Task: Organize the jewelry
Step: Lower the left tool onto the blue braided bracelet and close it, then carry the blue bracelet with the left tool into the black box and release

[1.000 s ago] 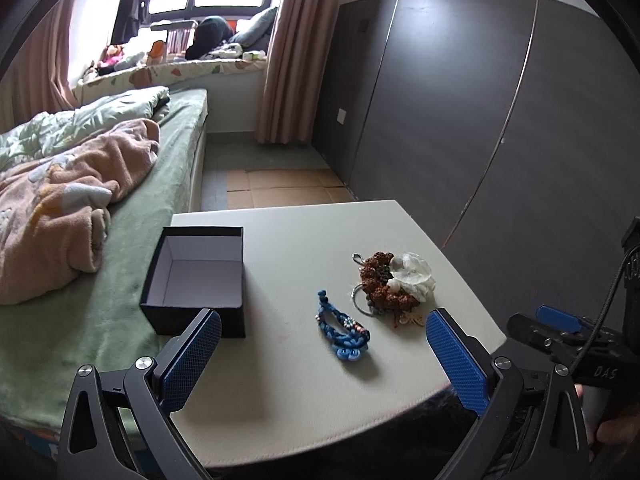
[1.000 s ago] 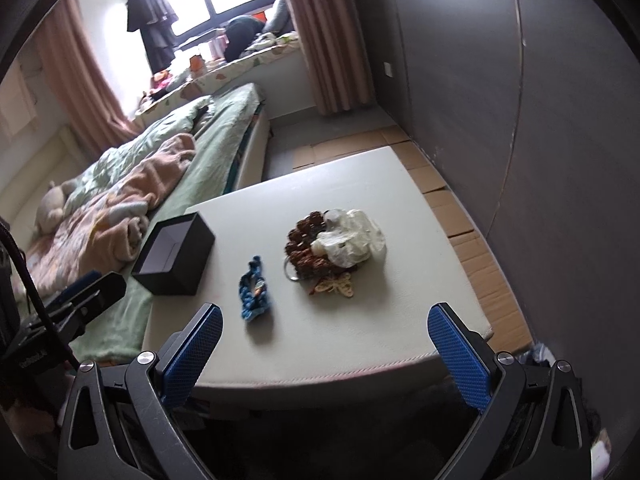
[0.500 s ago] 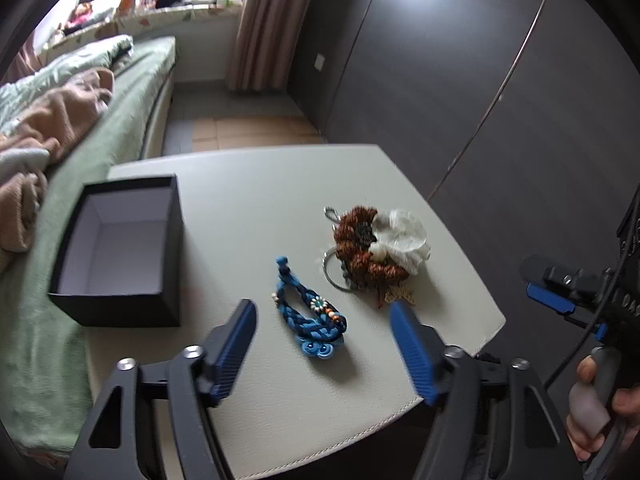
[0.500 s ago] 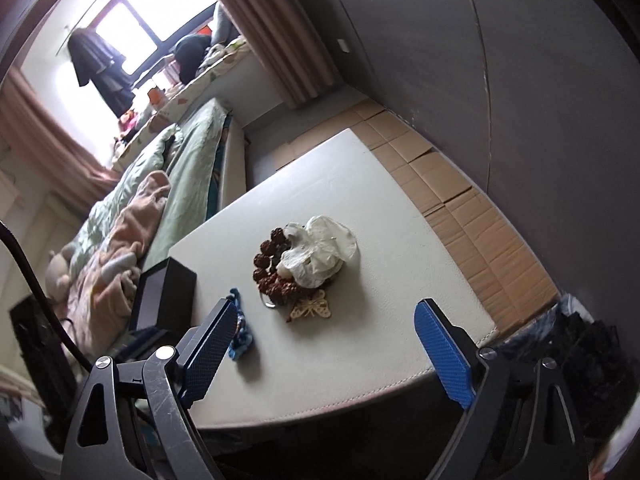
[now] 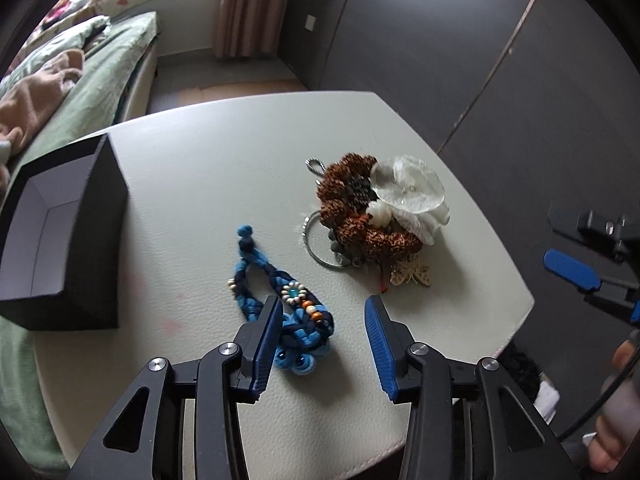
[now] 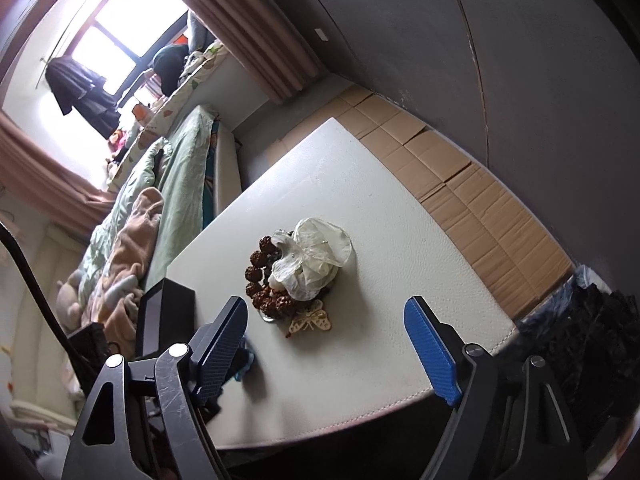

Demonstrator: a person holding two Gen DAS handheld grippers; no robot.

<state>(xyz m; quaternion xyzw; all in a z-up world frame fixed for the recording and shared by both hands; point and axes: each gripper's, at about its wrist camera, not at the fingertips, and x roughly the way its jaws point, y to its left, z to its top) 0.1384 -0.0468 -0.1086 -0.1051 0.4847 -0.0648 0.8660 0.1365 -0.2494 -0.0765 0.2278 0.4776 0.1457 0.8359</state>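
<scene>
A blue braided bracelet [image 5: 280,300] with beads lies on the white table [image 5: 200,184]. My left gripper [image 5: 322,316] is open just above its near end, left finger over the braid. To the right lies a pile of brown bead jewelry [image 5: 360,216] with a white fabric flower [image 5: 412,196], a key ring and a small butterfly charm [image 5: 412,276]. An open black box [image 5: 60,232], empty inside, stands at the left. My right gripper [image 6: 328,332] is open, held above the table's near edge in front of the pile [image 6: 304,264].
A bed with green sheets and a pink blanket [image 6: 132,240] runs along the table's left side. Dark wardrobe doors [image 5: 480,60] stand to the right. Cardboard [image 6: 460,184] covers the floor beyond the table. The box also shows in the right wrist view [image 6: 164,312].
My left gripper has moved forward and down toward the blue bracelet and its jaws have narrowed. My right gripper has tilted and shifted slightly closer to the pile.
</scene>
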